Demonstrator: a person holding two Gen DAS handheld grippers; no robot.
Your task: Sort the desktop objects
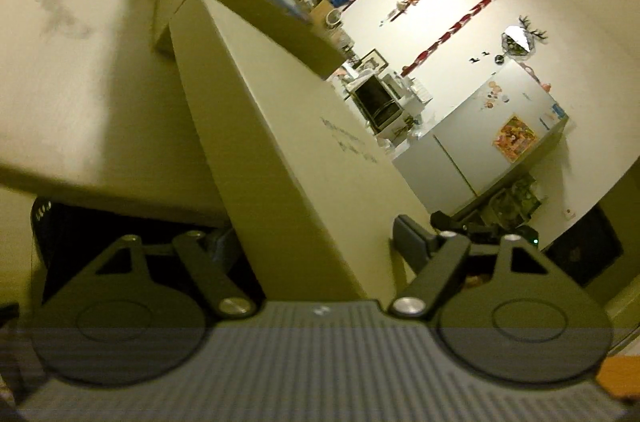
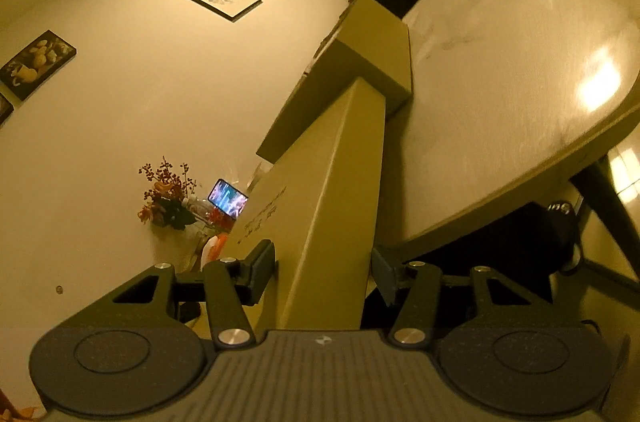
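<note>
Both grippers grasp one long flat box [image 1: 288,142]: the left gripper [image 1: 316,242] and right gripper [image 2: 324,270] each have fingers clamped across its near end, likely sharing its weight. It tilts above the table [image 2: 500,82], against another box [image 2: 372,62].

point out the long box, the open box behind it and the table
long box [image 2: 320,190], right wrist view, its top edge
open box [image 2: 372,42], right wrist view, its near wall
table [image 2: 500,82], right wrist view, bare top
</note>
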